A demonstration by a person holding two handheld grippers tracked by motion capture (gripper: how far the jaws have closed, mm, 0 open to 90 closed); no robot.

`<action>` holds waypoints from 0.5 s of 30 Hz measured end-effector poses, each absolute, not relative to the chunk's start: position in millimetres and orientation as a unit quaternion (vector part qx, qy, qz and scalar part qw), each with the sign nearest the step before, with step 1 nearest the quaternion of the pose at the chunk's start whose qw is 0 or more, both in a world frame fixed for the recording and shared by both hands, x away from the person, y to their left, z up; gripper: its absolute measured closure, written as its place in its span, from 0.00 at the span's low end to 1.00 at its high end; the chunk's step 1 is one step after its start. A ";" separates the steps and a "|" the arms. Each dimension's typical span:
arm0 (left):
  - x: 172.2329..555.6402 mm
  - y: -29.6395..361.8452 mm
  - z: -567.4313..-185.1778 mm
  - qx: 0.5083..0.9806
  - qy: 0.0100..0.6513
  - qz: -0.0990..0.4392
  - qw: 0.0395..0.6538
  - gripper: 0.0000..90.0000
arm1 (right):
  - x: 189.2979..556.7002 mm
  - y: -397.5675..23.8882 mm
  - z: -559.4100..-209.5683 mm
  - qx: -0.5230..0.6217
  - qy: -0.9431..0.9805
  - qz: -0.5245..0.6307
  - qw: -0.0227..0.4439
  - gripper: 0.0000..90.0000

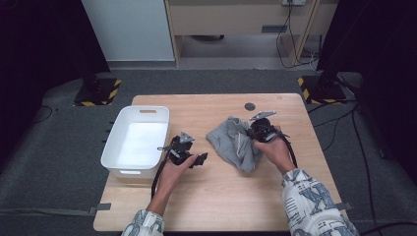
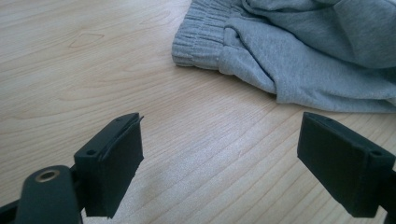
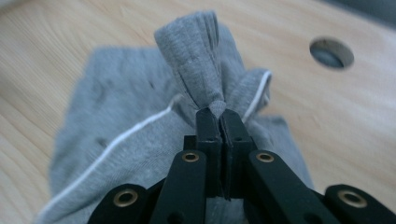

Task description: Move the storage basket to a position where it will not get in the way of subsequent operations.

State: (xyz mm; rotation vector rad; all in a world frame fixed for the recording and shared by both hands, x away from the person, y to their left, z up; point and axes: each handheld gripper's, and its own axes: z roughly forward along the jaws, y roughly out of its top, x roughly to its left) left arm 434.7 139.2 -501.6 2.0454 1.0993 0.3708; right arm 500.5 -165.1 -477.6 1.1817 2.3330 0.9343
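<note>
High view: right tool [image 1: 252, 132] clamped on grey garment [image 1: 231, 142] fold; left tool [image 1: 200, 160] apart, bare wood around.

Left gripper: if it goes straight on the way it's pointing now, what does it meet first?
Probably the grey garment. The left gripper stands open over bare wooden table, nothing between its jaws. The cloth's ribbed hem lies ahead, slightly to the right in the left gripper view; depth is unclear, so it could skim the tabletop first.

**No legible writing**

No text, label, brand or number can be read anywhere. The only sign-like marks are yellow-and-black hazard stripes on the two stand bases [image 1: 97, 92] on the floor beyond the worktop [image 1: 216, 196].
</note>
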 end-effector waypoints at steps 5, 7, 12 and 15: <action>434.3 136.2 -502.2 0.806 0.426 0.147 0.384 0.16 | 498.1 -166.9 -491.1 0.423 0.829 0.322 0.174 0.99; 434.5 134.9 -502.6 0.806 0.426 0.148 0.383 0.17 | 495.9 -164.8 -493.4 0.418 0.832 0.320 0.173 1.00; 435.7 130.7 -505.1 0.809 0.425 0.146 0.379 0.19 | 490.0 -157.3 -494.9 0.410 0.837 0.322 0.168 1.00; 437.5 127.5 -507.6 0.813 0.422 0.148 0.373 0.20 | 486.2 -151.8 -495.7 0.406 0.838 0.327 0.161 1.00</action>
